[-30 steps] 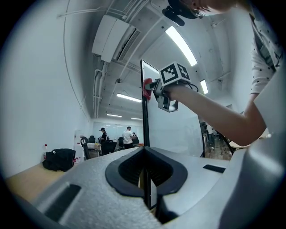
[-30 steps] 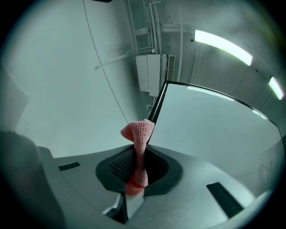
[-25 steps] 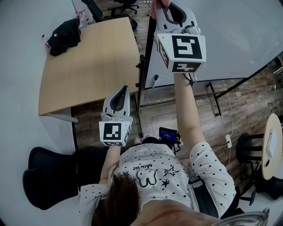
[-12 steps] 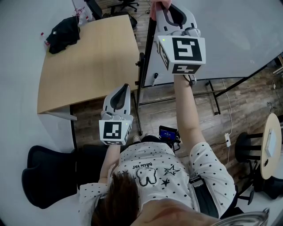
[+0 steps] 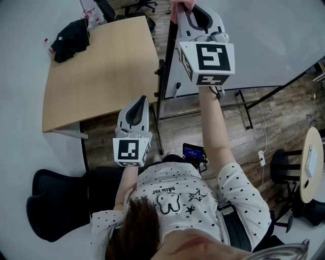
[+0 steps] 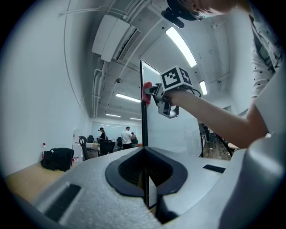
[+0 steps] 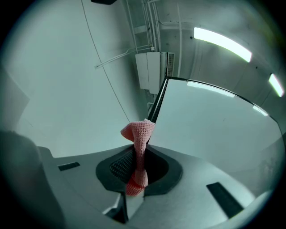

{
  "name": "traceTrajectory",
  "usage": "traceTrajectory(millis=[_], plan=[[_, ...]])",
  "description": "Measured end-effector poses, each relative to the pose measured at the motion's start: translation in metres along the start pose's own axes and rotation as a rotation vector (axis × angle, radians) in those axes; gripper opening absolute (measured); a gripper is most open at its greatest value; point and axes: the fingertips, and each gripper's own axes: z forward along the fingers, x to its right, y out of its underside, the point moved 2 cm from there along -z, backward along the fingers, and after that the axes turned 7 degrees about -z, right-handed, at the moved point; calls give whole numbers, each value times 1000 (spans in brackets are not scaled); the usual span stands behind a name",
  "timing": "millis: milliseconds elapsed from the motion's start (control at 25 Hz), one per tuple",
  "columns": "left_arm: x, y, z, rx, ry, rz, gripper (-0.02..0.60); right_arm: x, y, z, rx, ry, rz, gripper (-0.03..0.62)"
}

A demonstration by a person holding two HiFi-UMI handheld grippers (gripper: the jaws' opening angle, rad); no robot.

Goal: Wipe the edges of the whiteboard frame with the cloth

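Right tongs: They are pinching the pink cloth. The two sides press in on it from left and right.

Cloth: It is pink and knitted. Its low end is bunched up deep between the right tongs. The rest sticks up past the tips like a little twisted flag. Its top end meets the black whiteboard frame.

Whiteboard frame: It is a thin black strip along the side of the whiteboard. In the head view it runs down from the cloth, past the right tongs, to the stand on the wood floor.

From the left gripper view: The cloth sits right on the frame, high up. The right tongs are just beside it, on the board side.

Left tongs: They are pressed together with nothing in them. In the head view they hang lower down, near the frame but not touching it.

Tabletop: It is light wood, to the left of the frame. A black bundle lies on its far corner.

Chair: It is black and sits at the person's left side.
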Motion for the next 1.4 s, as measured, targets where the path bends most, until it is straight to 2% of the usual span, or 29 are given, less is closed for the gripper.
traceTrajectory(millis=[560, 1400], plan=[[-2, -2, -4, 20, 36, -3, 15, -10, 11, -8, -40, -3, -8, 29], [4, -2, 18, 36, 105, -13, 15, -18, 16, -6, -38, -10, -29, 29]])
